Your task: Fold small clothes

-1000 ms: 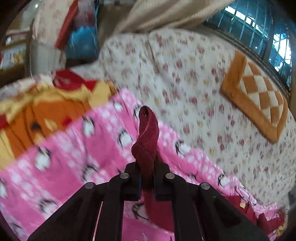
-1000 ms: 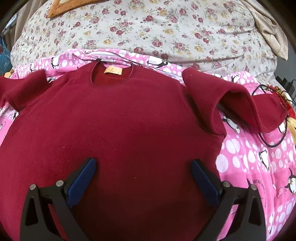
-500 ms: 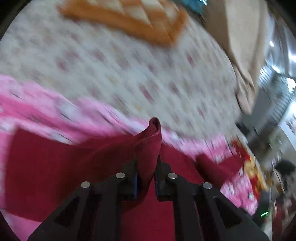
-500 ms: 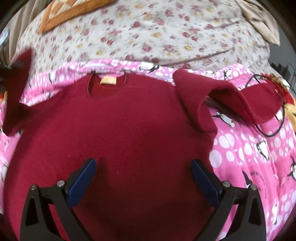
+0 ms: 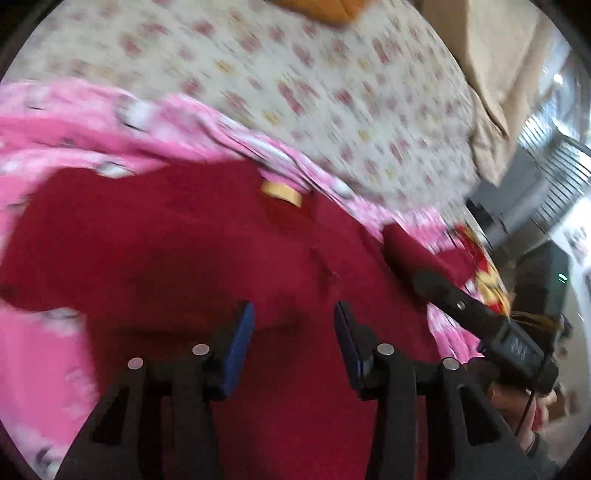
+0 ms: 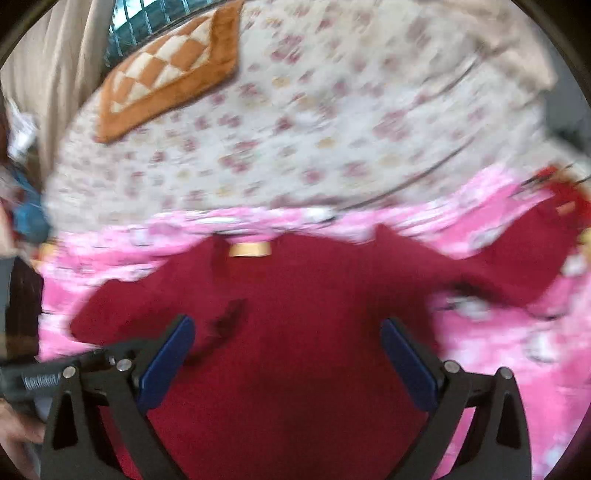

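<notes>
Lying flat on the pink penguin-print blanket [image 6: 491,339], the dark red fleece sweater [image 6: 314,332] fills both views; left gripper [image 5: 293,334] jaws have just opened, empty; right gripper [image 6: 288,354] jaws gape wide.

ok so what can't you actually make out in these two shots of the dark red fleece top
- Dark red fleece top: the hem is cut off by the bottom edge and covered by the gripper frames in both wrist views.
- Yellow neck label: any print is lost to motion blur in both views.
- Pink patterned blanket: its figures are smeared in the left wrist view.
- Orange checked cushion: cut off by the top edge in the left wrist view.
</notes>
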The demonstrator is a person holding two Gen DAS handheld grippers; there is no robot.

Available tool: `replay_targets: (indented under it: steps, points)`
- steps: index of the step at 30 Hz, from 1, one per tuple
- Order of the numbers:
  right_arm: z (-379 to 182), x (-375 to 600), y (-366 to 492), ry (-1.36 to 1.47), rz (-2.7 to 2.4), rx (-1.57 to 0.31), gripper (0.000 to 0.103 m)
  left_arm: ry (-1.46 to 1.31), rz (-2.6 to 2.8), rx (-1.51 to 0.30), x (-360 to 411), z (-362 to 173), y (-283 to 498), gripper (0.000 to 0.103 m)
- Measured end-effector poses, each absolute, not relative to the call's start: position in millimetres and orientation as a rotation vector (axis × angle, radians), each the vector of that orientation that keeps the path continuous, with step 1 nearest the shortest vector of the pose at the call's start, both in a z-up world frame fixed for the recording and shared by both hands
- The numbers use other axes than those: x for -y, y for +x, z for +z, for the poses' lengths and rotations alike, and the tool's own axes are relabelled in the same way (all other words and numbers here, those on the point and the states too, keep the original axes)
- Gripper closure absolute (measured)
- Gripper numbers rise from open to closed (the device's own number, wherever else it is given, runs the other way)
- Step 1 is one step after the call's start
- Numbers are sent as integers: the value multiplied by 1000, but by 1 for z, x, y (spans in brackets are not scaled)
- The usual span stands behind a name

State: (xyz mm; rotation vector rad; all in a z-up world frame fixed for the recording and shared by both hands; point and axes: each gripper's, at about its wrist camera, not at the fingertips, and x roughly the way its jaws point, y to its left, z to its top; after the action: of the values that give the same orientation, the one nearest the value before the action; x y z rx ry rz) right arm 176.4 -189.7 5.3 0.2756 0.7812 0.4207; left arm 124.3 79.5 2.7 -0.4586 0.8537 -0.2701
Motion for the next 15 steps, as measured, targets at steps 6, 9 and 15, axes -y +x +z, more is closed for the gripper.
replay_targets:
  steps: [6, 9, 15]
  points:
    - [-55, 152, 237, 486, 627, -1082, 22, -404, 37, -627, -122, 29, 101, 82]
    - [-61, 140, 236, 439, 614, -1043, 22, -480, 145, -548, -153, 33, 99, 82]
    - [-53, 135, 234, 306, 537, -1007, 96, -566, 211, -528, -183, 28, 97, 82]
